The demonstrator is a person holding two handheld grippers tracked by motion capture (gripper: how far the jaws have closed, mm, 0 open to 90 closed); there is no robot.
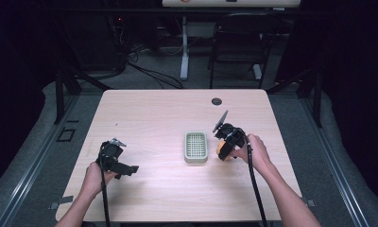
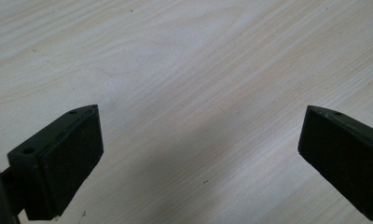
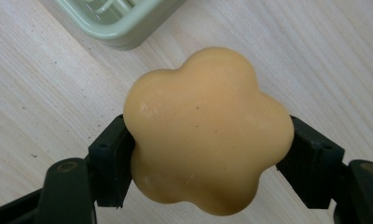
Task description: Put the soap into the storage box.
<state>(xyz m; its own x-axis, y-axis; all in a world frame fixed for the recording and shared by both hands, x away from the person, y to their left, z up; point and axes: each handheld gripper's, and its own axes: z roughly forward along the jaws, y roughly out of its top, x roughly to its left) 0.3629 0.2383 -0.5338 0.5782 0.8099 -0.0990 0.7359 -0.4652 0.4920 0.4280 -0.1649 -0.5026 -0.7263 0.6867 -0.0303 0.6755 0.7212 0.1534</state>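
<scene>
An orange flower-shaped soap (image 3: 208, 130) sits between the jaws of my right gripper (image 3: 208, 158), which is shut on its two sides. In the high view the soap (image 1: 221, 150) shows under the right gripper (image 1: 226, 147), just right of a pale green slotted soap dish (image 1: 196, 147). A corner of the dish (image 3: 119, 23) lies ahead of the soap in the right gripper view. My left gripper (image 1: 129, 169) rests low at the table's left front, its jaws wide apart over bare wood (image 2: 198, 135) with nothing between them.
The light wooden table (image 1: 154, 113) has a dark round grommet (image 1: 217, 101) near its far edge. Beyond it stand a black chair (image 1: 239, 42) and a desk leg (image 1: 184, 47), with cables on the floor.
</scene>
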